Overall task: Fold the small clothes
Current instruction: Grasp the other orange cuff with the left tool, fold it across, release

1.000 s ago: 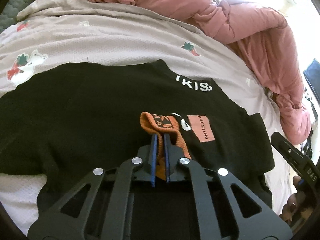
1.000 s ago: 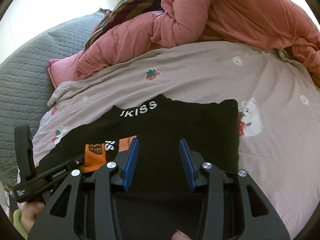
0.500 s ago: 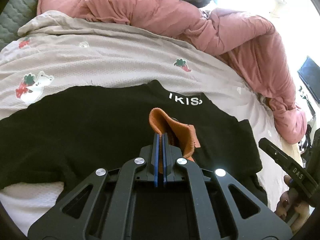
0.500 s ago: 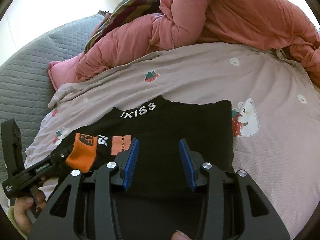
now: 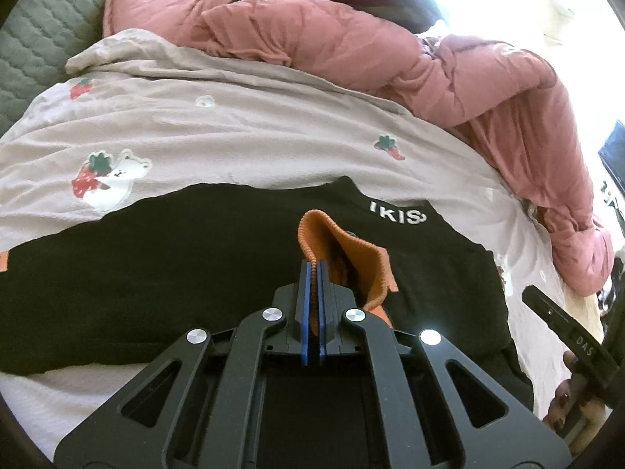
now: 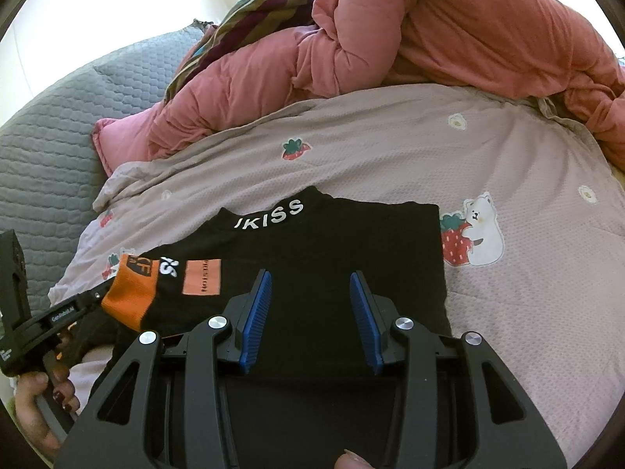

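Where the bed (image 6: 508,156) is covered by a pale sheet printed with strawberries and bears, a black top (image 6: 343,242) lies spread flat, its collar toward the heaped pink quilt (image 6: 429,27). One sleeve ends in a ribbed orange cuff (image 5: 351,258) (the only bright part of the garment), and beside it sits an orange patch (image 6: 202,277) whose small lettering is too fine to read. The left tongs (image 5: 312,269) are clenched on that cuff, raising it off the body of the top. The right tongs (image 6: 310,312) hang released just above the lower middle of the top, nothing between their blue pads. White letters on the collar read "UKISS"; the left tongs' handle bears "GenRobot.AI".
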`<state>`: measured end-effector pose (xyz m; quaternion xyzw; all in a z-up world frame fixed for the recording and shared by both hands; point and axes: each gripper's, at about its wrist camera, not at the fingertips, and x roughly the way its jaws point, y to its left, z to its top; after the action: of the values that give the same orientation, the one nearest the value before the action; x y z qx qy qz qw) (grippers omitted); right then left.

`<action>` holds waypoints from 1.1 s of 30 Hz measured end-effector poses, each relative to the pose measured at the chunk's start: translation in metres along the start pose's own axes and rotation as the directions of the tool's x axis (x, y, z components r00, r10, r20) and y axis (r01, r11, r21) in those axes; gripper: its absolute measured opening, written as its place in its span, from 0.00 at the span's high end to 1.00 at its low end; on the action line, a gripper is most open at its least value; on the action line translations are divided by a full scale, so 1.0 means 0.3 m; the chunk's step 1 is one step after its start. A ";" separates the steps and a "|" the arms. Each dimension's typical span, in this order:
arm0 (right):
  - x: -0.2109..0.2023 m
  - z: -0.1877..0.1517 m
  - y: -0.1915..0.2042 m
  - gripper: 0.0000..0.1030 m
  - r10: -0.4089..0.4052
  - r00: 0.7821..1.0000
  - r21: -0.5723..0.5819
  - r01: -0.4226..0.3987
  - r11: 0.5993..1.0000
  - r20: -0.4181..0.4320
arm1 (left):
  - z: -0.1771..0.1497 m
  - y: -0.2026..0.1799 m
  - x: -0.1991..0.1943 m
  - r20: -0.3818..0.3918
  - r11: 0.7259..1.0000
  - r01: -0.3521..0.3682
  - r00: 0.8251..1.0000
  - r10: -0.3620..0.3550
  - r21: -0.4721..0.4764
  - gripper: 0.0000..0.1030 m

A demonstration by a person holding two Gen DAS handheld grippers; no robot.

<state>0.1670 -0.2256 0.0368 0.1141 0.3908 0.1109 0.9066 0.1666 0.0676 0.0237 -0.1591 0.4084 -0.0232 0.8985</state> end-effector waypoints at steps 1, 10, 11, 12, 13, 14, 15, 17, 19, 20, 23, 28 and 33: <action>-0.003 0.001 -0.003 0.61 -0.004 1.000 -0.001 0.004 1.000 0.003 | 0.004 0.011 -0.003 -0.002 1.000 0.001 1.000 -0.001 -0.011 1.00; -0.026 0.013 -0.105 0.61 -0.130 0.991 0.004 0.130 0.992 0.033 | 0.022 0.041 -0.034 0.029 0.997 -0.065 0.997 0.066 -0.040 1.00; -0.022 0.008 -0.113 0.61 -0.131 0.991 0.000 0.131 0.991 0.025 | 0.024 0.034 -0.042 0.043 0.996 -0.089 0.995 0.091 -0.031 1.00; -0.016 0.004 -0.113 0.61 -0.130 0.991 -0.006 0.130 0.992 0.015 | 0.026 0.029 -0.057 0.062 0.993 -0.113 0.992 0.114 -0.026 0.98; -0.005 -0.003 -0.110 0.61 -0.132 0.991 -0.020 0.132 0.991 0.001 | 0.028 0.028 -0.066 0.073 0.993 -0.114 0.991 0.116 -0.026 0.94; 0.008 -0.012 -0.103 0.60 -0.135 0.991 -0.037 0.134 0.990 -0.012 | 0.031 0.025 -0.074 0.082 0.994 -0.109 0.990 0.111 -0.023 0.93; 0.017 -0.020 -0.093 0.60 -0.134 0.991 -0.050 0.133 0.990 -0.021 | 0.032 0.019 -0.078 0.085 0.995 -0.103 0.991 0.104 -0.013 0.92; 0.044 -0.039 -0.063 0.60 -0.130 0.991 -0.088 0.126 0.988 -0.043 | 0.027 0.006 -0.059 0.064 0.996 -0.092 0.994 0.091 0.011 0.90; 0.078 -0.059 -0.027 0.60 -0.137 0.988 -0.137 0.127 0.982 -0.066 | 0.009 -0.012 -0.009 0.009 0.995 -0.086 0.996 0.085 0.045 0.86; 0.093 -0.068 -0.011 0.60 -0.143 0.987 -0.159 0.130 0.979 -0.075 | -0.003 -0.020 0.018 -0.019 0.995 -0.085 0.996 0.086 0.062 0.85; 0.141 -0.097 0.027 0.60 -0.171 0.980 -0.224 0.144 0.964 -0.104 | -0.045 -0.043 0.100 -0.089 0.987 -0.107 0.989 0.117 0.117 0.79; 0.226 -0.144 0.031 0.56 -0.237 0.954 -0.276 0.181 0.944 -0.184 | -0.099 -0.035 0.197 -0.166 0.977 -0.143 0.971 0.169 0.160 0.73; 0.220 -0.151 0.029 0.53 -0.240 0.954 -0.273 0.186 0.944 -0.179 | -0.102 -0.028 0.201 -0.167 0.977 -0.140 0.972 0.167 0.163 0.72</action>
<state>0.1769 -0.1927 -0.0359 -0.0580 0.4769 0.0721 0.8741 0.1849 0.0413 -0.0364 -0.0561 0.4961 0.0016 0.8665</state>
